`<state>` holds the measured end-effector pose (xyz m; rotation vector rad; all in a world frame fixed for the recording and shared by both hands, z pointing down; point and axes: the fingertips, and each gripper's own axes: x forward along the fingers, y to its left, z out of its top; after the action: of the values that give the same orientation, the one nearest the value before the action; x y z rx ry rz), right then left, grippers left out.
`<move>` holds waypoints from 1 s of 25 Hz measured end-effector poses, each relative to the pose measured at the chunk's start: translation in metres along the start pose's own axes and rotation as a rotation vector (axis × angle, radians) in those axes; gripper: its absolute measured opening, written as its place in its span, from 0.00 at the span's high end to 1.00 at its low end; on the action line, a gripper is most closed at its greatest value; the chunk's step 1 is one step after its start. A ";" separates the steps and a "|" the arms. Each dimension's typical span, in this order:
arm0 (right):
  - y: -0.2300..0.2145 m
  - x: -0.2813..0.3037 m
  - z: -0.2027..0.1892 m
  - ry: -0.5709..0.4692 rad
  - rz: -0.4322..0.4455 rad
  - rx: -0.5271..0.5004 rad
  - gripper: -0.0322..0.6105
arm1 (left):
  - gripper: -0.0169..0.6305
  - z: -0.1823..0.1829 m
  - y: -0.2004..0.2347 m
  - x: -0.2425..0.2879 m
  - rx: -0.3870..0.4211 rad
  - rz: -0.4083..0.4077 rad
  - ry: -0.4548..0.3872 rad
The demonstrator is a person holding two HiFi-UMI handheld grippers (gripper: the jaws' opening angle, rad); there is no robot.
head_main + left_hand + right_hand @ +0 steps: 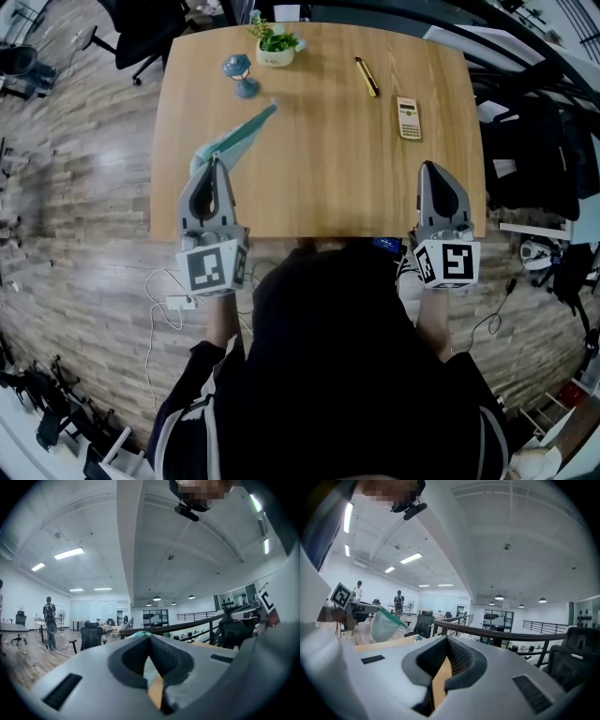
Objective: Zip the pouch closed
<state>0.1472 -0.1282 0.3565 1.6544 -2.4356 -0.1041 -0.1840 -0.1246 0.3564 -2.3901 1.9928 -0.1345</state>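
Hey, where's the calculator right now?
In the head view, the calculator lies on the right side of the wooden table, just right of the yellow pen and beyond the right gripper.

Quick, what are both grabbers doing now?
Left gripper: closed, holding the teal pouch.
Right gripper: closed, empty.

An open-plan office: a wooden desk (319, 141) carrying a calculator (408, 118) and potted plant (276, 45), black swivel chairs (91, 637) on plank flooring (84, 187), long ceiling strip lights (69, 553), and, possibly, glass-walled rooms (96, 610) far off.
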 end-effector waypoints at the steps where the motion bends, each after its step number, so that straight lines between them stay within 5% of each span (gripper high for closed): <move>1: 0.001 0.001 0.000 -0.002 -0.001 0.005 0.93 | 0.97 0.000 0.001 0.000 0.007 -0.001 -0.003; 11: 0.008 0.001 -0.004 0.031 0.013 -0.001 0.93 | 0.97 -0.008 -0.004 -0.003 0.024 -0.009 0.066; 25: 0.011 -0.001 -0.002 0.029 0.024 -0.019 0.93 | 0.97 -0.008 -0.015 -0.001 0.008 -0.050 0.037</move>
<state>0.1374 -0.1233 0.3606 1.6070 -2.4252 -0.0994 -0.1699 -0.1206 0.3653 -2.4517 1.9440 -0.1896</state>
